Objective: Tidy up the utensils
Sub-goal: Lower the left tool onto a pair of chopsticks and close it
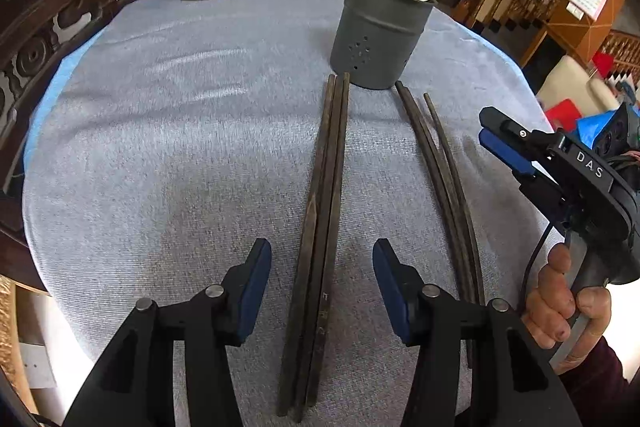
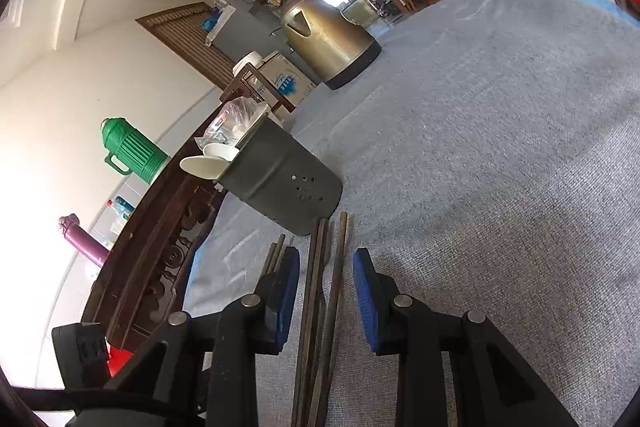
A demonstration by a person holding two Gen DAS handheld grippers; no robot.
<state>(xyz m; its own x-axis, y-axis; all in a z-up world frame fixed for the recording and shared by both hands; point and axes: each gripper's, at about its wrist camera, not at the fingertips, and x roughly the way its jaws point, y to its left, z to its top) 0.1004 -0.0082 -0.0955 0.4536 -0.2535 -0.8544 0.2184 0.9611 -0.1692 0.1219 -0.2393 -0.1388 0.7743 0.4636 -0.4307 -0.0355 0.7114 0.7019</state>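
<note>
Left gripper (image 1: 322,279), blue ribbed pads parted, is straddling dark, slender wooden chopsticks (image 1: 324,227) untouched; they are lying on grey woven cloth (image 1: 160,147), ends pointing toward the perforated grey holder (image 1: 378,35).

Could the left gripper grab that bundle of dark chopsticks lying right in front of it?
Probably yes. The left gripper is open, with a pad on each side of the chopstick bundle on the grey cloth, and nothing lies between them.
</note>
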